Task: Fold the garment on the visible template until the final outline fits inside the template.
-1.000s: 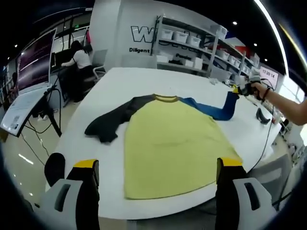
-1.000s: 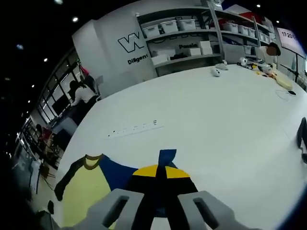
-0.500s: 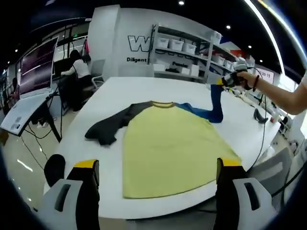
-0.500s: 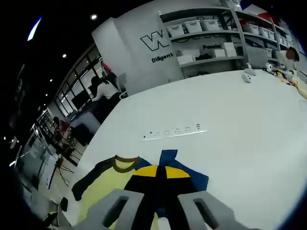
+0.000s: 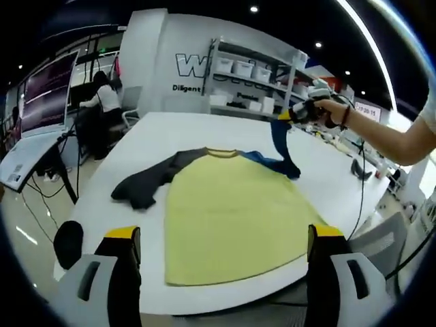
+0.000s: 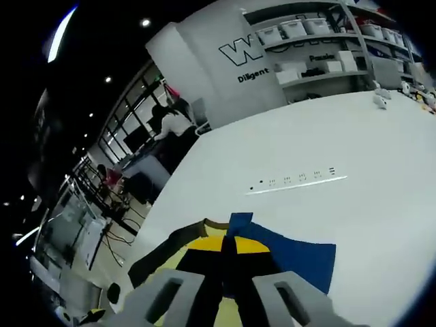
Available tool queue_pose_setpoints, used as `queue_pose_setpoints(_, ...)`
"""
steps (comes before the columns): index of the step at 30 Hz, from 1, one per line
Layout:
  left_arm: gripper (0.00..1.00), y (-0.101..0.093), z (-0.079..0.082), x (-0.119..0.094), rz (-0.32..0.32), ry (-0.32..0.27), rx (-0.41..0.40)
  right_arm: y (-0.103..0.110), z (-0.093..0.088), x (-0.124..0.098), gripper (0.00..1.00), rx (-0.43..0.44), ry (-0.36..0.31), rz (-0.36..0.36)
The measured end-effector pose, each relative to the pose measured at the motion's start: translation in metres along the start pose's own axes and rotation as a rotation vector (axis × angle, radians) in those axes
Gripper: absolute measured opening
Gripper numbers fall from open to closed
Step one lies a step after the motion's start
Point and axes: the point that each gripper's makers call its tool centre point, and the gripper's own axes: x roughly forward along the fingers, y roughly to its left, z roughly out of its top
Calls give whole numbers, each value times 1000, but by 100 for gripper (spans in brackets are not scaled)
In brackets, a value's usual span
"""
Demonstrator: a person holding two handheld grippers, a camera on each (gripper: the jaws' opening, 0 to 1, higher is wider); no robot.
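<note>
A yellow shirt [image 5: 228, 218] with one black sleeve [image 5: 146, 184] and one blue sleeve [image 5: 278, 146] lies flat on the white table [image 5: 163, 133]. In the left gripper view my right gripper [image 5: 294, 116], held by a person's hand, lifts the blue sleeve's cuff above the shirt's right shoulder. In the right gripper view the right gripper [image 6: 227, 248] is shut on the blue sleeve [image 6: 293, 259], with the collar [image 6: 208, 225] just left of it. My left gripper [image 5: 221, 238] is open at the table's near edge, its jaws wide apart over the shirt's hem.
A strip of small dark marks [image 6: 296, 181] runs across the table beyond the shirt. Shelves with white bins [image 5: 252, 71] line the back wall. A person sits at a desk [image 5: 99, 102] at far left. A dark object [image 5: 360, 169] lies at the table's right.
The right gripper has carried the blue sleeve's cuff up and inward, from the table's right side towards the shirt's collar. The left gripper stays open at the hem.
</note>
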Motion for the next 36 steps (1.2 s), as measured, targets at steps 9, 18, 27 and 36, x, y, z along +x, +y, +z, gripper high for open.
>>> queue_pose_setpoints(9, 99, -3, 5, -2, -15, -25, -26, 44, -12, 31, 0, -24, 34, 46)
queue_pose_setpoints(18, 99, -8, 6, -2, -23, -27, -15, 79, -22, 59, 0, -70, 55, 53)
queue_pose_setpoints(27, 99, -11, 4, -1, -38, -21, -6, 94, -64, 95, 0, -62, 158, 39)
queue_pose_setpoints(36, 99, -20, 10, -3, -42, -25, -21, 122, -88, 112, 0, -161, 206, 62)
